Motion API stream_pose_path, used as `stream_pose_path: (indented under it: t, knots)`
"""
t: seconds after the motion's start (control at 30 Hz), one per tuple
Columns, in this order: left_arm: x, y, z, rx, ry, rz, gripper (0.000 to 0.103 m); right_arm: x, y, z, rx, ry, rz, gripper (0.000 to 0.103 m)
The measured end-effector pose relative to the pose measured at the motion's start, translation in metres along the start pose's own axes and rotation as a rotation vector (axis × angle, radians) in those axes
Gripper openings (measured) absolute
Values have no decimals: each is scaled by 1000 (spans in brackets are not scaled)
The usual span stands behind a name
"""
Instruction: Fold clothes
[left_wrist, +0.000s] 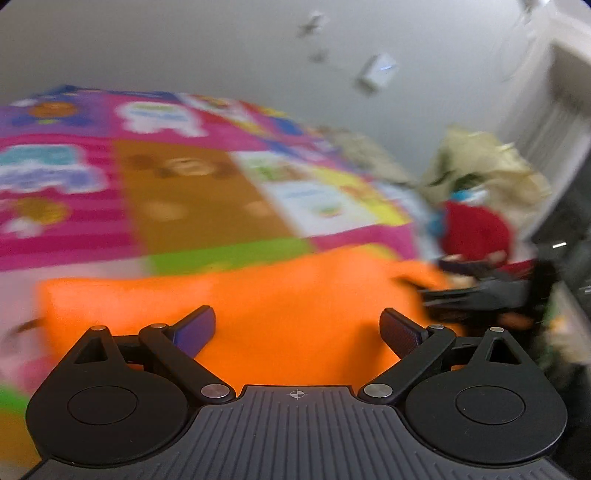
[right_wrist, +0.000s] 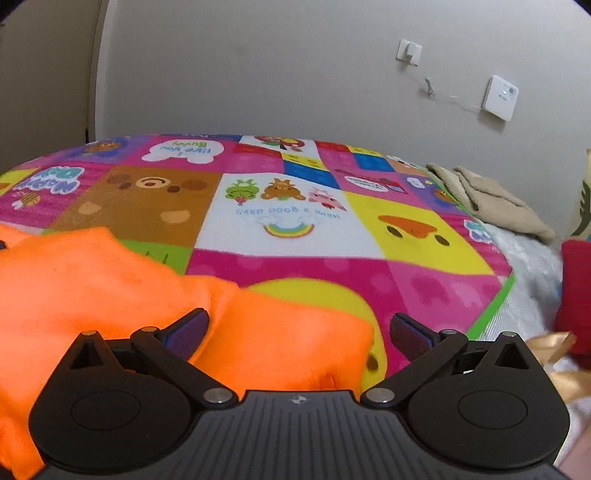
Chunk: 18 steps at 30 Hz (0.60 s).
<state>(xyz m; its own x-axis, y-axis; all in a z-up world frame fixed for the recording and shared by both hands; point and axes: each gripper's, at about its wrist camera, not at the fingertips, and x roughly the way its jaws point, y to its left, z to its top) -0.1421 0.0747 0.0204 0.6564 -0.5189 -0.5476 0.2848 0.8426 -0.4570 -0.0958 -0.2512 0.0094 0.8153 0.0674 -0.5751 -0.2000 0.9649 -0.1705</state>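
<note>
both sets of jaws stand spread wide, gripping nothing: the left gripper (left_wrist: 297, 330) and right gripper (right_wrist: 299, 332) hover over an orange garment (right_wrist: 92, 280) lying on a bright cartoon patchwork blanket (right_wrist: 295, 221). beyond it, a beige cloth (right_wrist: 491, 203) rests near the blanket's edge, with a red item (left_wrist: 474, 230) among piled clothes.

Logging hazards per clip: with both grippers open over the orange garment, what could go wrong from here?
1. The left view is motion-blurred, so the left gripper is moving fast and could close on a poorly chosen spot of the orange garment.
2. The garment lies bunched on the blanket; the right gripper might pinch the blanket too.
3. The red cloth close by could get snagged.
</note>
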Motion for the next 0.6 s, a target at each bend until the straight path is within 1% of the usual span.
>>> stream_pose_path:
  t: [0.07, 0.17, 0.27, 0.37, 0.43, 0.53, 0.6]
  knots:
    - [-13, 8, -9, -1, -7, 16, 97, -8, -8, -9, 48, -11, 13, 103]
    - [-33, 13, -15, 15, -26, 92, 97, -14, -17, -19, 74, -9, 28, 103]
    - [-63, 23, -12, -19, -83, 130, 98, -22, -29, -17, 93, -7, 28, 103]
    - [-83, 35, -7, -47, -119, 172, 98, -29, -45, -13, 152, -11, 39, 103]
    - [-84, 43, -3, -84, -125, 180, 98, -32, -56, -11, 233, -11, 97, 103]
    - [-71, 49, 0, -123, -110, 120, 98, -31, -73, -12, 382, -3, 216, 103]
    - [-53, 48, 2, -122, -74, 102, 98, -23, -79, -14, 461, 16, 276, 103]
